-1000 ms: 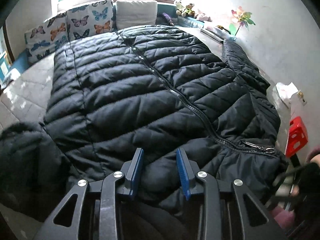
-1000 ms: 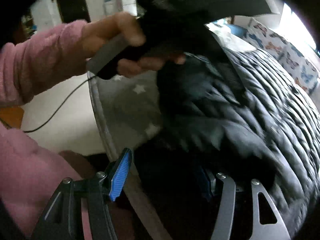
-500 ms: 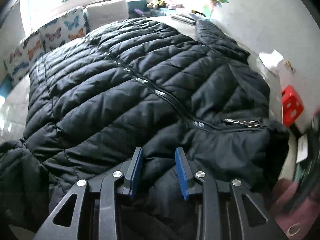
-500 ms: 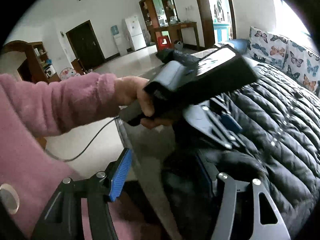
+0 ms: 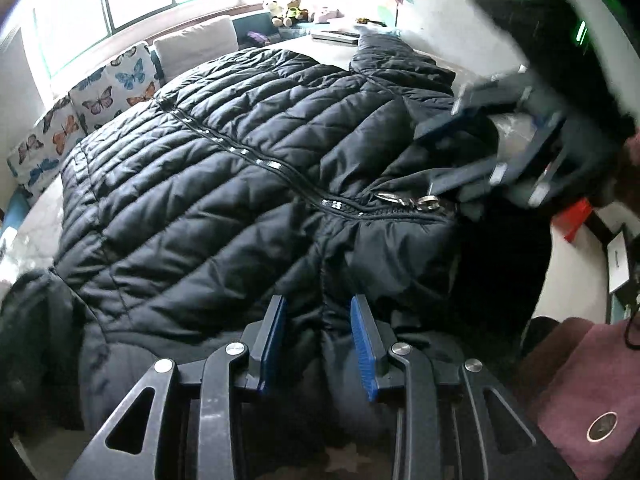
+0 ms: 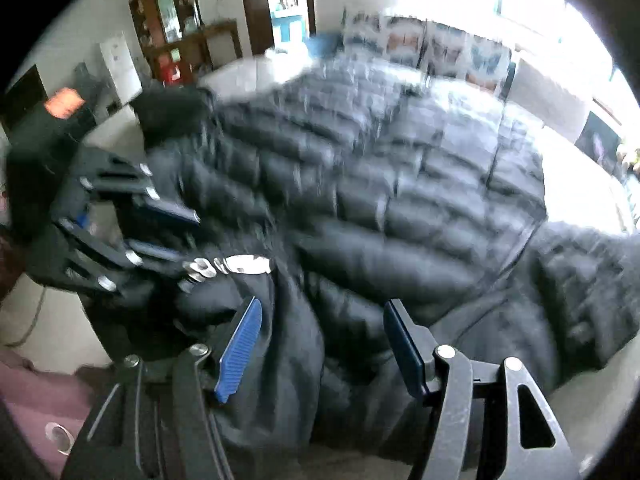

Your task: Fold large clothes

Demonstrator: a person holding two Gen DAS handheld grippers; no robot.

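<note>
Left wrist view: the black quilted jacket (image 5: 224,184) lies spread flat, zipped, filling most of the frame.
Far left: butterfly-print cushions (image 5: 92,108) line the edge beyond the jacket, under a bright window.
Left gripper (image 5: 318,340): low at the jacket's near edge, fingers pointing along the garment; the blue pads (image 5: 272,340) stand apart with a ridge of fabric bunched up between them, though the pads do not clearly press it, so it reads as released.
Centre: the zip (image 5: 272,166) runs diagonally across the jacket to a metal pull (image 5: 408,200) near the collar.
Right gripper (image 5: 476,148): seen at the upper right, blurred, tilted down toward the collar area just beside the zip pull.
Far right: a pink sleeve (image 5: 580,380) of the person and a red object (image 5: 572,220) by the wall.
Right wrist view, left side: the left gripper (image 6: 176,236) appears blurred, its tips near the shiny zip pull (image 6: 236,266).
Right wrist view, centre: the right gripper (image 6: 320,344) has its jaws spread wide over dark jacket fabric (image 6: 400,208), gripping nothing.
Right wrist view, right side: a jacket sleeve (image 6: 584,280) lies bunched beside the body.
</note>
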